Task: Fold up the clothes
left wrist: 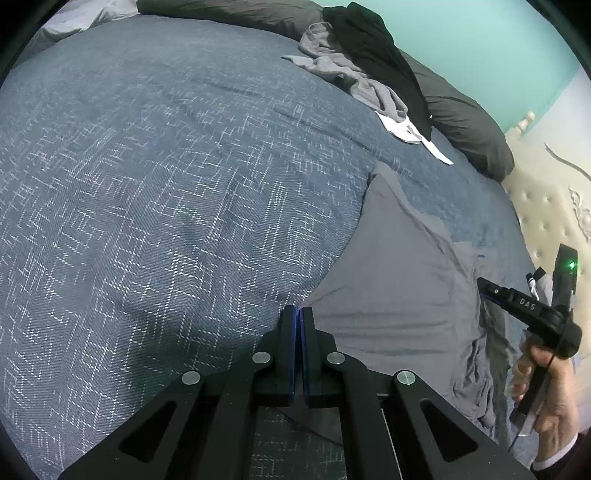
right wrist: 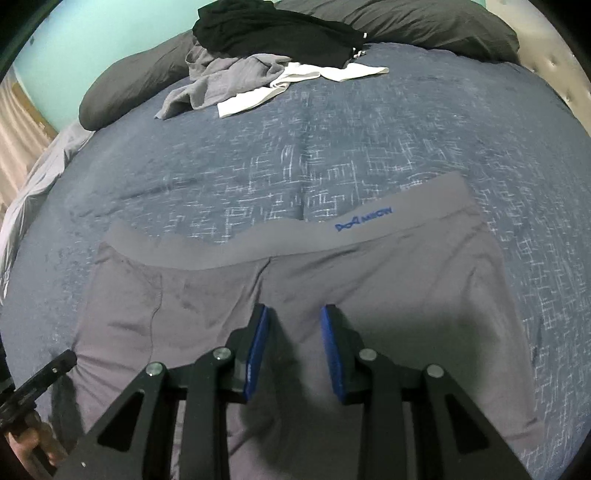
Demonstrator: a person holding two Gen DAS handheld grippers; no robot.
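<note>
We have the grey shorts (right wrist: 295, 295) flat mid-frame, unfolded; left gripper (left wrist: 298, 314) pinches their corner, right gripper (right wrist: 293, 314) spread above them, pile (right wrist: 258, 62) upper-frame waiting.

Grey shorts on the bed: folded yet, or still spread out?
Spread. The grey shorts lie flat on the blue bedspread, waistband stretched full width and both sides showing, no fold across them.

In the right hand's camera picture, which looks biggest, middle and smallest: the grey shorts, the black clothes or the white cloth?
1. Grey shorts with blue logo, though nearest the camera.
2. Crumpled black clothes.
3. White cloth.
</note>
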